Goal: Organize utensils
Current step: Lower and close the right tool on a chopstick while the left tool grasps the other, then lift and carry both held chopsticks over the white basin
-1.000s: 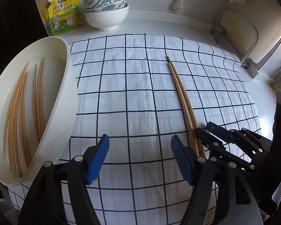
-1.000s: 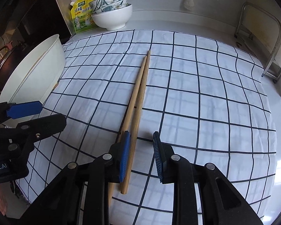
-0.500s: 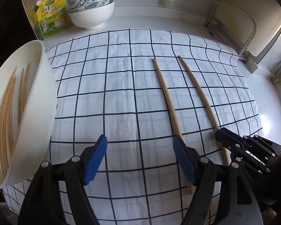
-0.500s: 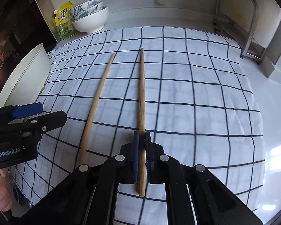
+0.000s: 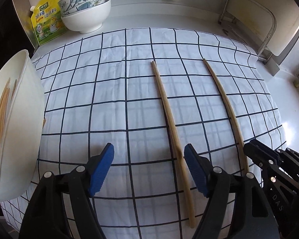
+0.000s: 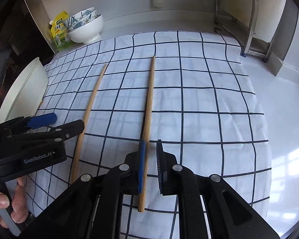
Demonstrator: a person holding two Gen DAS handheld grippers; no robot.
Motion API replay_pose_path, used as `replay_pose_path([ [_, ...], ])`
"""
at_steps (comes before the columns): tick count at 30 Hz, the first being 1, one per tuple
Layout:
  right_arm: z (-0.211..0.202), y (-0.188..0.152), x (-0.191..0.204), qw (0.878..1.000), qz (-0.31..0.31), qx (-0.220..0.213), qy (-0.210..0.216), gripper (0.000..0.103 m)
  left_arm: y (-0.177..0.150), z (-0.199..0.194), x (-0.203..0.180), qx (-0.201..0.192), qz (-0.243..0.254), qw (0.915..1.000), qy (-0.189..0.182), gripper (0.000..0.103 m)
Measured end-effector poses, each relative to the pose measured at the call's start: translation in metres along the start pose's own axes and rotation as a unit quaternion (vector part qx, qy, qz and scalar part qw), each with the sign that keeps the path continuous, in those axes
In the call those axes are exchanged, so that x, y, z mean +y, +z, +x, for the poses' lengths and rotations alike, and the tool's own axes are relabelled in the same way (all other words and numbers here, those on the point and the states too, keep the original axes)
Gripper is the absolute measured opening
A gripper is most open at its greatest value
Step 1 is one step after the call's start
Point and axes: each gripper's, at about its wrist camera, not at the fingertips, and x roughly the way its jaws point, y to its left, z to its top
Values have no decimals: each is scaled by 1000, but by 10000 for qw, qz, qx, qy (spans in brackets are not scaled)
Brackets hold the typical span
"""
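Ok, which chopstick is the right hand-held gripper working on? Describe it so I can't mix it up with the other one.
Find the blue-checked white cloth covering the counter; two wooden chopsticks lie on it lengthwise, apart. Yours is the right chopstick, farther from the big white bowl. Unlike the left chopstick, its near end sits between the pads of the right hand-held gripper, whose jaws are opening.

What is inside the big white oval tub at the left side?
Inside the big white oval tub, several thin light wooden chopsticks lie lengthwise along its bottom. The tub's near wall covers most of the inside, so the exact number cannot be seen.
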Motion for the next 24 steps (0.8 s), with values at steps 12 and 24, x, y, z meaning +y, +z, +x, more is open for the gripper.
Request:
replay_pose_path([
  [12, 18, 18, 12, 9994, -239, -43, -248, 25, 5, 8, -3, 63, 4, 9999, 105, 42],
  [24, 12, 19, 11, 9999, -29, -22, -104, 6, 3, -2, 6, 255, 35, 9993, -256, 8],
])
